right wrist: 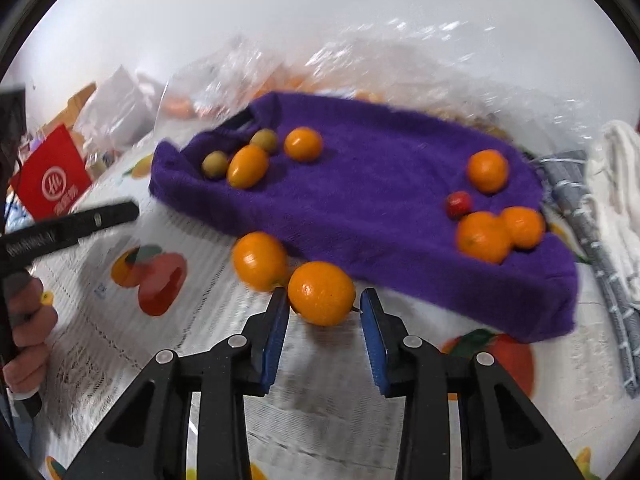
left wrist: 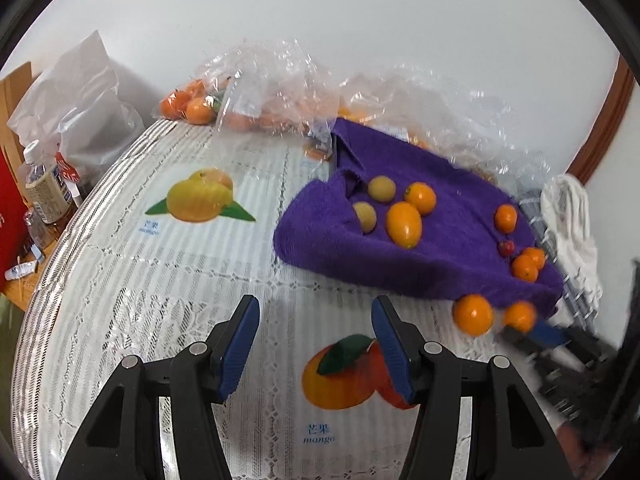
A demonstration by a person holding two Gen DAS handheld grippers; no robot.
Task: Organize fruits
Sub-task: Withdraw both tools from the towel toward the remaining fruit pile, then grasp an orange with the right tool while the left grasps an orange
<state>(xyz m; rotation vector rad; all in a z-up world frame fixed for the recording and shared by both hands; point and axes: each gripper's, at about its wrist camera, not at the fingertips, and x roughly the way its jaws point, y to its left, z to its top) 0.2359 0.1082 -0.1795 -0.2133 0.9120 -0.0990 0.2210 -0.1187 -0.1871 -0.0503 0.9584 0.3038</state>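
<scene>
The right gripper (right wrist: 324,300) has its jaws open around the nearest orange (right wrist: 321,293), which lies on the desk (right wrist: 120,340) just beside the purple towel (right wrist: 380,200), while the left gripper (left wrist: 316,312), also with open jaws and empty, is farther away.

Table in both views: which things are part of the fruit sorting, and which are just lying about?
Part of the job:
- orange between the right tool fingers
- second orange beside it
- fruits on the purple towel
- small red fruit
- bagged oranges
- left tool, open, over the table

Lying about:
- drink bottle
- red bag
- white cloth
</scene>
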